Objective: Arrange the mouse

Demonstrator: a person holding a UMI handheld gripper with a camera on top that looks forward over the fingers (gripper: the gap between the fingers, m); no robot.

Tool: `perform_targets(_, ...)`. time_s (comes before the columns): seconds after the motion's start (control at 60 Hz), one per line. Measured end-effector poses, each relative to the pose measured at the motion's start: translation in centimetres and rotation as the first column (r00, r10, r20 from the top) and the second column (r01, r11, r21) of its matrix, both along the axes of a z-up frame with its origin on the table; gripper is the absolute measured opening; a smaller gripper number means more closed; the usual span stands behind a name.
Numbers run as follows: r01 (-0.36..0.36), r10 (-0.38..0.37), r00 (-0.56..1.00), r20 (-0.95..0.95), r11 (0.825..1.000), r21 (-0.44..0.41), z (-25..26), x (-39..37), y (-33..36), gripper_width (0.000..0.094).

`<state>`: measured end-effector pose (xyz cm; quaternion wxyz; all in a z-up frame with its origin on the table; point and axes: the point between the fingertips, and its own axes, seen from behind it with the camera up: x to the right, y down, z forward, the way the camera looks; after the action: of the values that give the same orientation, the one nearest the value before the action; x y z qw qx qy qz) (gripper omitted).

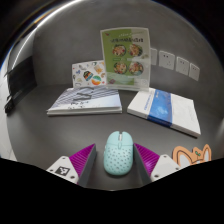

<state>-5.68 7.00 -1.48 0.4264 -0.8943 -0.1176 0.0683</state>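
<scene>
On the grey desk (100,125) lie a striped book (85,100) and a blue-and-white book (165,108), with an upright illustrated green-and-white booklet (126,57) behind them near the wall.

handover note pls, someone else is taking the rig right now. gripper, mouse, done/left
Gripper: open, fingers at either side of the mouse, gaps visible, nothing held.
Mouse: light teal, dotted, resting on the grey desk, between the fingers towards their tips.
Beyond it: a striped book and a white-and-blue book lying flat, an upright leaflet and a small card against the wall. An orange cat-shaped outline sits beside one finger.
Done: gripper lined up on the mouse.
Left: close on it, move it into place, release.
</scene>
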Motion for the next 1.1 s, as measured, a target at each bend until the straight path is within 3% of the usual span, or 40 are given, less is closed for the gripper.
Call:
perform_targets(0.017,0.002,-0.002,1.000,0.001,1.000,0.004,0.0,-0.2,0.3,0.0815)
perform_targets(0.1,0.015,-0.015,1.000,-0.006,0.999,0.030,0.0,-0.8,1.2,0.0549)
perform_targets(0.2,-0.019,0.017,0.998,0.059,0.999,0.039,0.1,-1.0,1.0,0.0451)
perform_targets(0.283,-0.093,0.090,0.994,0.064,0.995,0.047,1.8,-1.8,-0.6,0.0405)
perform_targets(0.35,-0.131,0.121,0.990,0.066,0.974,0.182,7.1,-1.9,-2.0,0.0402)
perform_targets(0.433,-0.116,0.106,0.993,0.046,0.937,0.329,14.5,0.4,-3.8,0.0401)
perform_targets(0.517,-0.048,0.045,0.999,0.017,0.901,0.430,21.2,5.6,-5.5,0.0398)
perform_targets(0.6,0.049,-0.056,0.998,0.001,0.883,0.468,23.5,12.6,-6.8,0.0394)
perform_targets(0.683,0.160,-0.180,0.984,0.007,0.894,0.418,20.2,19.6,-6.9,0.0392)
perform_targets(0.767,0.259,-0.275,0.961,0.010,0.917,0.304,14.1,24.5,-7.4,0.0393)
perform_targets(0.85,0.299,-0.302,0.953,-0.011,0.934,0.195,8.5,26.5,-6.7,0.0395)
perform_targets(1.1,0.325,-0.326,0.945,0.025,0.945,0.041,0.6,27.3,-7.1,0.0401)
